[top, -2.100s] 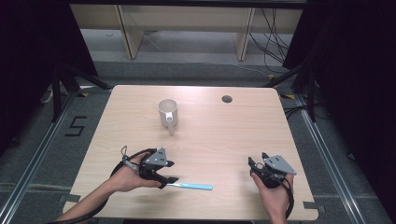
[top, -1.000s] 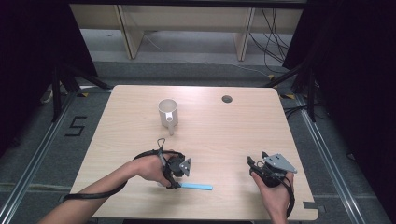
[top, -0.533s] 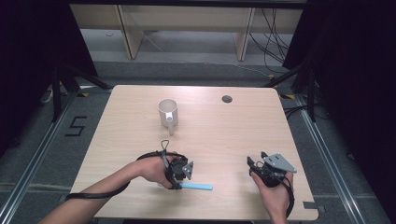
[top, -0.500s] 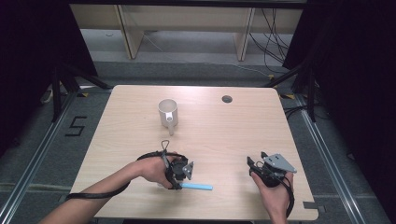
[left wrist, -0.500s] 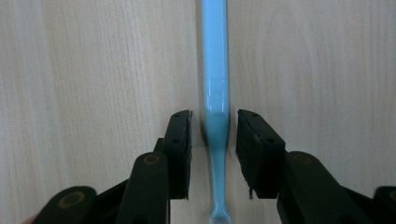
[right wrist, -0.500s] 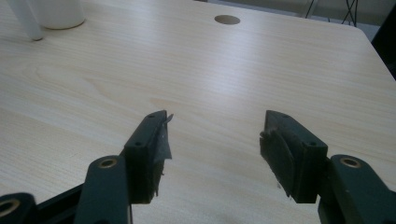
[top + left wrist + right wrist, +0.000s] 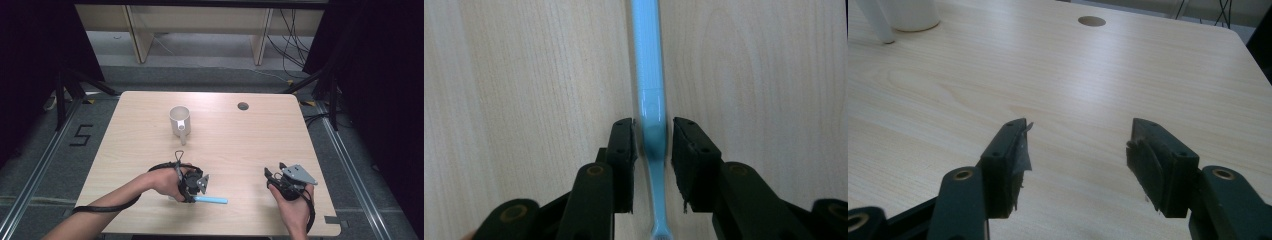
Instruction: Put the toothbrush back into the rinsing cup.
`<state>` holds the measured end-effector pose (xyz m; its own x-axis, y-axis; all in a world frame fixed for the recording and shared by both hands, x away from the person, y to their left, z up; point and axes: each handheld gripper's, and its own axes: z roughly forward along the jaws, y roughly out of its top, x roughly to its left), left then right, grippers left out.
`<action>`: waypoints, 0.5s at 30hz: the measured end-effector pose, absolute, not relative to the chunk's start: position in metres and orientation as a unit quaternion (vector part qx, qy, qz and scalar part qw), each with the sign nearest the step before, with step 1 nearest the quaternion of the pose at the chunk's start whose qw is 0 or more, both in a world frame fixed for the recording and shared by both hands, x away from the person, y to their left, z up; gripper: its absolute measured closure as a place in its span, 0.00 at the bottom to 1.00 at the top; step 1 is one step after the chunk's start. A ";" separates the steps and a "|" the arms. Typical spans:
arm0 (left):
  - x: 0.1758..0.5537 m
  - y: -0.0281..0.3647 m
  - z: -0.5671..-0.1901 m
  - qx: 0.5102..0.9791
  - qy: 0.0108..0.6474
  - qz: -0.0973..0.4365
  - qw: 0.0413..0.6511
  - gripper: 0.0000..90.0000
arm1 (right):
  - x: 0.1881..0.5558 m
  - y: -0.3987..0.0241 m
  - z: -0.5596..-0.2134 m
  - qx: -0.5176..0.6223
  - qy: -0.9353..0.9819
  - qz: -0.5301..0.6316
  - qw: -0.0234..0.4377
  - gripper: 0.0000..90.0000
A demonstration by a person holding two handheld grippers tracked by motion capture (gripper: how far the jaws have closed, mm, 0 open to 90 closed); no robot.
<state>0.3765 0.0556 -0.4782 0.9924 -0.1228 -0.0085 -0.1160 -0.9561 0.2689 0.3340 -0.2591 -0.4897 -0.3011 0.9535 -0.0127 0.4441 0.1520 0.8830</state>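
Since a moment before, the left gripper [image 7: 199,184] had swung over the blue toothbrush [image 7: 650,100] at the table's [image 7: 260,145] 6 o'clock edge, and its jaws had just been closing around the handle, not yet pinching. The right gripper [image 7: 280,176] waited wide open, so a lift looked close.

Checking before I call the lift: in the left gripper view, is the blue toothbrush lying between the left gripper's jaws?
Yes, the blue toothbrush runs straight down between the left gripper's two black jaws, which flank its handle on the table.
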 end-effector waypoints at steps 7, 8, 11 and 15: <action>0.377 0.055 -0.478 0.989 -0.069 -0.008 0.133 0.78 | 0.334 -0.260 -0.489 0.504 0.694 0.410 0.311 0.46; 0.377 0.055 -0.478 0.989 -0.070 -0.008 0.133 0.79 | 0.334 -0.260 -0.490 0.503 0.693 0.411 0.312 0.46; 0.377 0.054 -0.478 0.989 -0.072 -0.007 0.130 0.79 | 0.334 -0.259 -0.490 0.504 0.694 0.411 0.309 0.46; 0.378 0.053 -0.478 0.989 -0.089 -0.003 0.119 0.81 | 0.334 -0.259 -0.490 0.504 0.694 0.411 0.308 0.46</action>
<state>0.3784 0.0534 -0.4781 0.9843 -0.1758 0.0160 -0.1746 -0.9558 0.2364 0.3340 -0.2592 -0.4897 -0.3010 0.9535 -0.0139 0.4470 0.1539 0.8812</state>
